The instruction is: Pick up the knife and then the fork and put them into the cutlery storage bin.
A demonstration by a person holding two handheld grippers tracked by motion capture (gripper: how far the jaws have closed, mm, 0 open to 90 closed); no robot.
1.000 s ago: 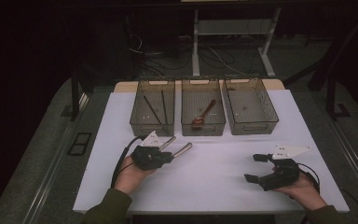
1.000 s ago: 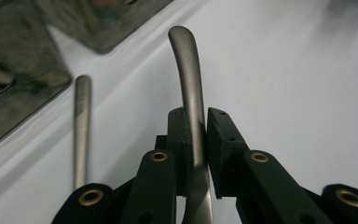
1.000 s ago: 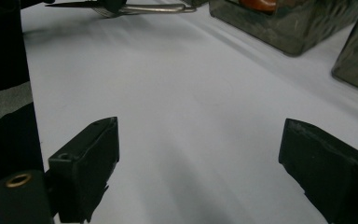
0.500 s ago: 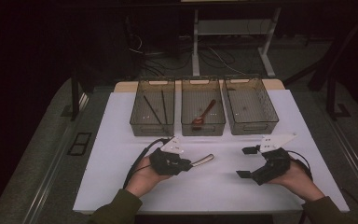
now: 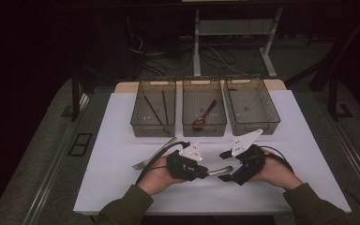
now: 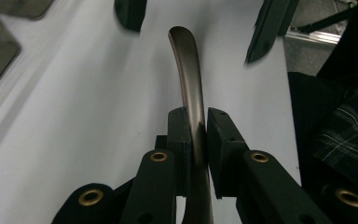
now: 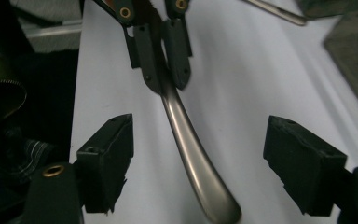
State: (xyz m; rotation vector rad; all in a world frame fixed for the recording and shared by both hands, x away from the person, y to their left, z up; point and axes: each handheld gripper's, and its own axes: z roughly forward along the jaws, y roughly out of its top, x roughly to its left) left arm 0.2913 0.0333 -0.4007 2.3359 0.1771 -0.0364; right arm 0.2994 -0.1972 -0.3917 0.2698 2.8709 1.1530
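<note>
Above the white mat point(image 5: 122, 140), left claw point(image 5: 205, 171) gripping metal handle point(image 5: 219, 169), right claw point(image 5: 225, 165) closing, apart

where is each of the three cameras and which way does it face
High view: above the near edge, facing forward and down on the white table; both forearms, left tongs, right tongs.
Left gripper view: rides the left tongs, looking along the clamped metal handle.
Right gripper view: rides the right tongs, wide apart around that handle, facing the left tongs.
Shared: the handle.
</note>
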